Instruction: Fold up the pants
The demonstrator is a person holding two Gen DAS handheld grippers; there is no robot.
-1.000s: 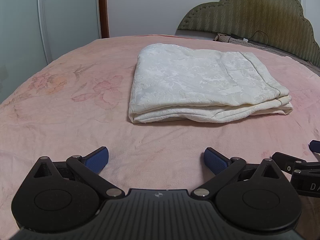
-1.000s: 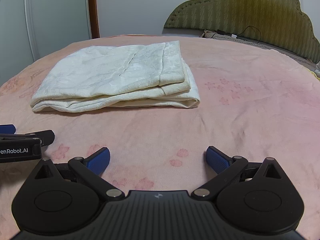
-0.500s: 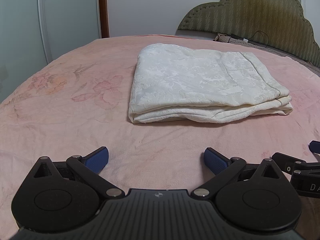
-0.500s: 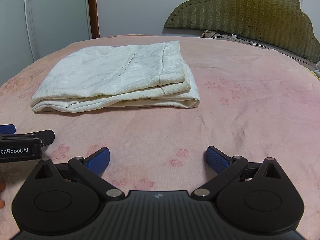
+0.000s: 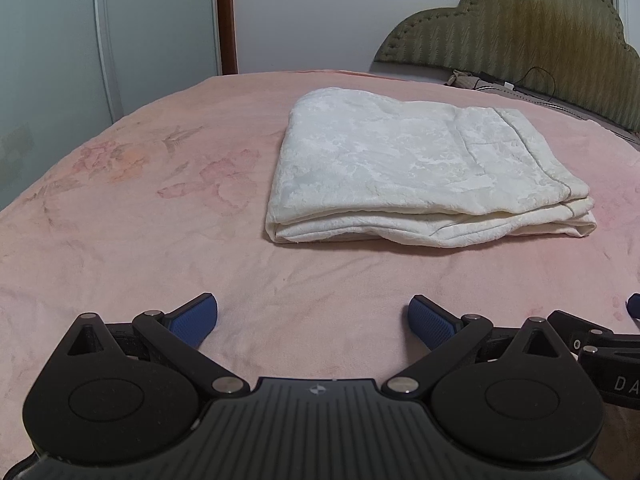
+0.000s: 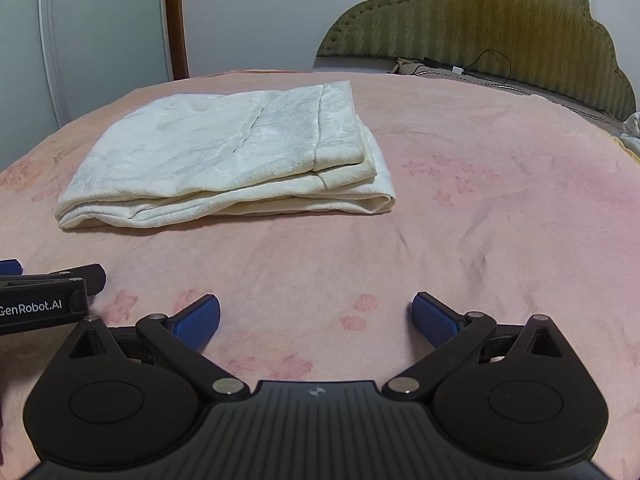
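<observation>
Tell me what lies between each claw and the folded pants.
Nothing visible: only bare pink blanket lies between the open left claw and the folded pants, likewise ahead of the open right claw.

Two low wrist cameras, side by side, face across the bed; both show the folded pants nearby.

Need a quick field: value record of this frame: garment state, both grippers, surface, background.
garment: cream pants, folded into a flat stacked rectangle, lying alone
left gripper: open, empty, short of the pants, not touching them
right gripper: open, empty, also short of the pants
surface: pink floral blanket
background: olive padded headboard, white wardrobe doors
task status: fold looks done
</observation>
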